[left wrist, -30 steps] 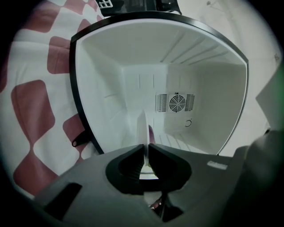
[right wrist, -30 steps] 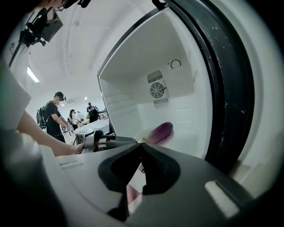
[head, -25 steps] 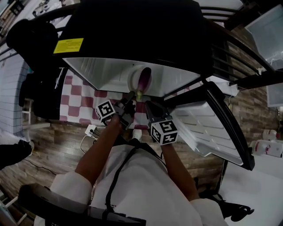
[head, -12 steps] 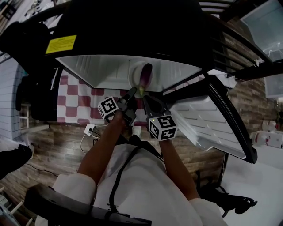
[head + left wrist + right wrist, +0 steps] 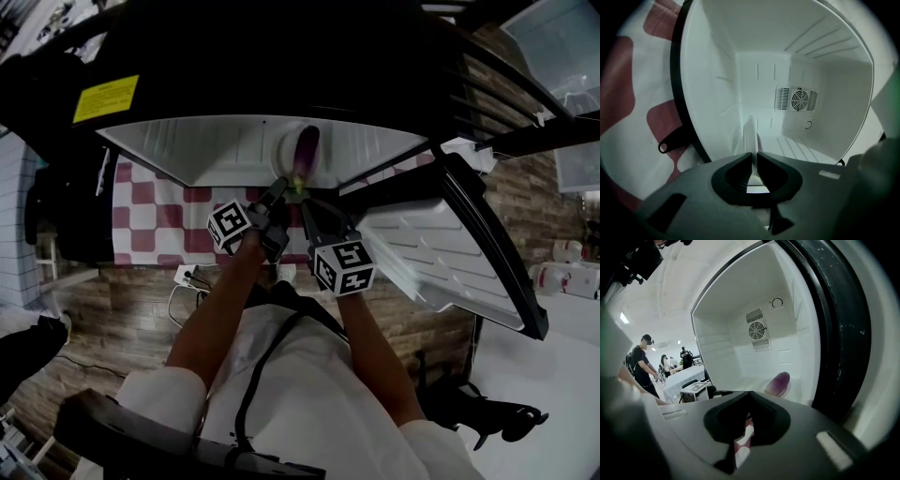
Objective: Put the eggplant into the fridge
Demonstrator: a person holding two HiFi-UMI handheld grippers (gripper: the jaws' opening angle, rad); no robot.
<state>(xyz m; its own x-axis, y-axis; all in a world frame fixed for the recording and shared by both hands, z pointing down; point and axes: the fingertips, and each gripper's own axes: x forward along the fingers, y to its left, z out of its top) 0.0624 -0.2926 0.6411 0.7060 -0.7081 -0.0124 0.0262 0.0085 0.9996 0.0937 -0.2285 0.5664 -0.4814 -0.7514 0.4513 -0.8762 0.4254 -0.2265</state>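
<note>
Plainly, the right gripper view shows the eggplant point(image 5: 779, 383); the left barely does.

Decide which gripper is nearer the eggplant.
Left. The left gripper grips the rim of the plate carrying the eggplant, which lies just beyond its jaws; the right gripper sits farther back, short of the fridge opening.
</note>
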